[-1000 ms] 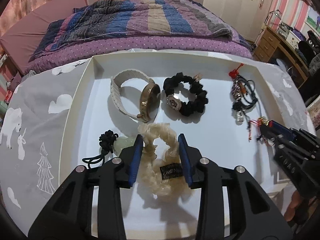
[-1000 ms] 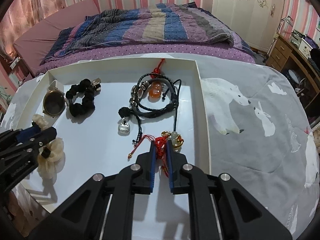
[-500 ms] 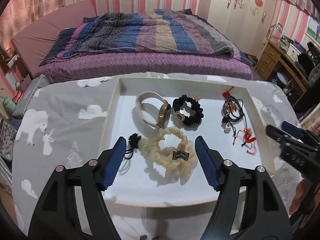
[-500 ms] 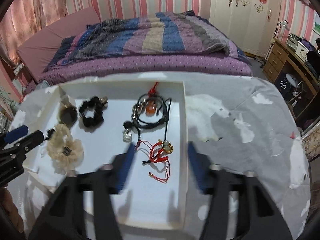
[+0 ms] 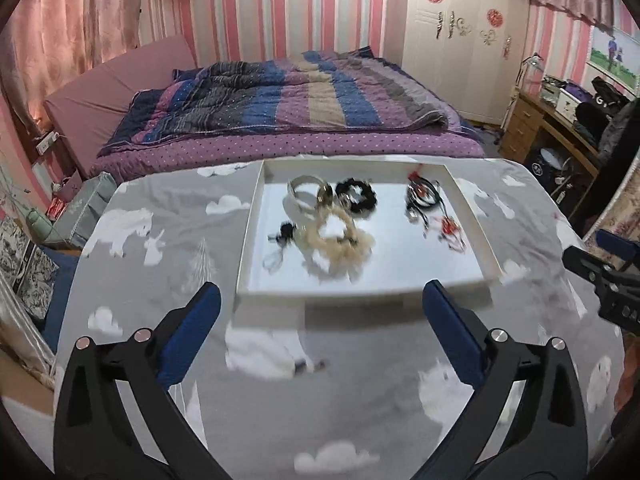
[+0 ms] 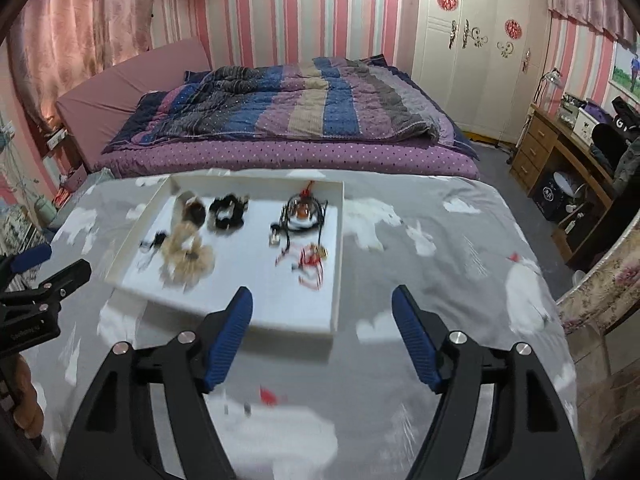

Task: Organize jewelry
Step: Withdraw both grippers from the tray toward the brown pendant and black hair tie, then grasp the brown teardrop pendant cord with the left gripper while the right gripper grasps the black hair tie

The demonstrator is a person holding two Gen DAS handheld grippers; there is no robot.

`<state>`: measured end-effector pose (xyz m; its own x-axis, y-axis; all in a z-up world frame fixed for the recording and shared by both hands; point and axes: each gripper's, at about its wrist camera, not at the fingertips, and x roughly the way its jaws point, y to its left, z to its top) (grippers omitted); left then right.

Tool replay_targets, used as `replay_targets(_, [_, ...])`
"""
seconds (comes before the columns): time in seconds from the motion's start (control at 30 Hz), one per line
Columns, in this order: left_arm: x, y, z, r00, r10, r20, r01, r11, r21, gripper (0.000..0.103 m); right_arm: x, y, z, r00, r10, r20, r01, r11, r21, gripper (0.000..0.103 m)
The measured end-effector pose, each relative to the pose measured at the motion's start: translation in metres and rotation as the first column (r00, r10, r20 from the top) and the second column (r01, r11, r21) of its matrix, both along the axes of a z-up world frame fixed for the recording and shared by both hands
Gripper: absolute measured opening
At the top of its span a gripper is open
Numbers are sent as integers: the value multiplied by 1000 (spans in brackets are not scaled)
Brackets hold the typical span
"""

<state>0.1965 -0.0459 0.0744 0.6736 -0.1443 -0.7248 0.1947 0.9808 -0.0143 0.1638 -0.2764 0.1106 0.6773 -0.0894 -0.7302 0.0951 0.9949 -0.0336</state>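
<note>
You hold two grippers above a table draped in a grey cloth (image 5: pixel 160 264) printed with white clouds and animals. Your left gripper (image 5: pixel 320 332) has its blue-padded jaws spreading wide with nothing between them. Your right gripper (image 6: pixel 322 336) is opening too, and it also grips nothing.

Beyond both, near the far edge of the table, sits a shallow white tray (image 5: pixel 360 290) that keeps the jewelry together. In its far left part lie a pale-strapped watch (image 5: pixel 306 196) and, just right of it, a black scrunchie (image 5: pixel 356 196). Nearer you is a cream scrunchie (image 5: pixel 340 242), with a small dark corded charm (image 5: pixel 285 232) on its left. Toward the right wall lie a tangle of dark cord bracelets (image 6: pixel 304 212) and, nearer, a red corded charm (image 6: pixel 312 260).

The pieces lie apart in loose groups, so sorting appears close to finished. A bed with a striped quilt (image 5: pixel 280 100) stands behind.
</note>
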Motion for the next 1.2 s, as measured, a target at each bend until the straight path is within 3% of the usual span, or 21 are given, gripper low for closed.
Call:
replay_targets(0.03, [-10, 1, -3, 1000, -8, -3, 8, 1000, -6, 100, -13, 0, 0, 1000, -1, 9, 1, 1000, -6, 87])
replay_targets(0.07, [-21, 2, -7, 1000, -22, -9, 22, 1000, -18, 100, -29, -1, -1, 1000, -5, 25, 5, 1000, -13, 92])
replay_targets(0.27, [-71, 2, -38, 997, -70, -46, 69, 998, -10, 100, -101, -7, -25, 998, -15, 68, 20, 997, -69, 92])
replay_targets(0.47, [-106, -2, -72, 990, -99, -96, 102, 994, 30, 100, -148, -20, -59, 997, -45, 58, 48, 997, -59, 92])
replay_targets(0.6, [-116, -1, -91, 976, -116, -186, 120, 993, 8, 100, -163, -27, -78, 997, -70, 13, 70, 997, -38, 92])
replay_targets(0.73, [-128, -4, -101, 967, -129, -221, 138, 990, 24, 100, -169, -31, -91, 996, -60, -59, 61, 998, 15, 92])
replay_targets(0.87, [-135, -6, -107, 960, -129, -247, 140, 990, 29, 100, -177, -29, -101, 992, -69, -106, 69, 998, -11, 92])
replay_targets(1.2, [-152, -42, -113, 959, -175, -223, 186, 982, 27, 100, -199, -35, -131, 978, -111, -177, 113, 994, 2, 92])
